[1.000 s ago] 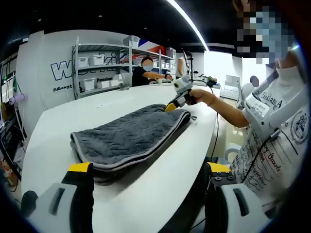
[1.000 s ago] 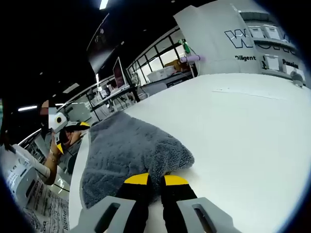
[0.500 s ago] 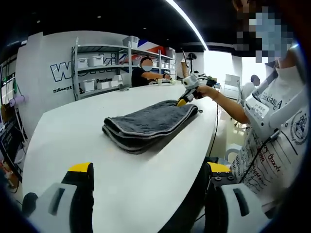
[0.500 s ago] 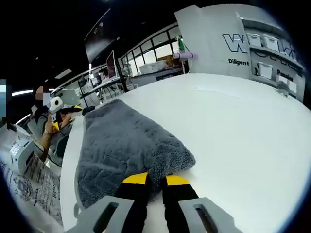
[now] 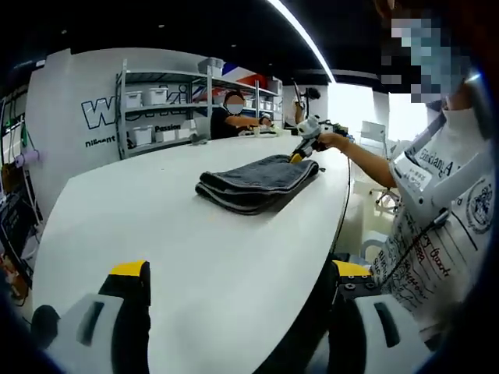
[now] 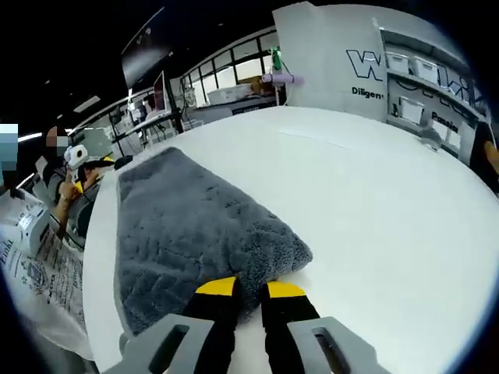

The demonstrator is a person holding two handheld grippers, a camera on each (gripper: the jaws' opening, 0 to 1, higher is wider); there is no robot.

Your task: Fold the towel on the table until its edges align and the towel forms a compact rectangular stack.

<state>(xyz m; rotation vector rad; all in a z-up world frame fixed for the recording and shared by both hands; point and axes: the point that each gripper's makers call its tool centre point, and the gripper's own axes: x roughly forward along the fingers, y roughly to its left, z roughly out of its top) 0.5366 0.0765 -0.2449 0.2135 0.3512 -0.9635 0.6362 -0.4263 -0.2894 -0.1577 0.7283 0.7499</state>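
1 grey towel (image 5: 257,181) folded on white bench (image 5: 156,234); right claw (image 6: 248,290) pinches its corner, left claw (image 5: 234,276) spread empty; shelving (image 5: 168,105) behind.

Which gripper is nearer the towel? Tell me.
Right. The right gripper sits at the folded grey towel, jaws closed on its edge. The left gripper hangs open, well back from it across bare table.

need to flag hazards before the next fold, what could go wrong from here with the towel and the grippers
1. The towel lies close to the table edge on the person's side, so a pull that way might slide it off.
2. The right gripper pinches just one end, so the stacked layers may shift out of line.
3. The left gripper is open and far from the towel, so nothing steadies the other end.
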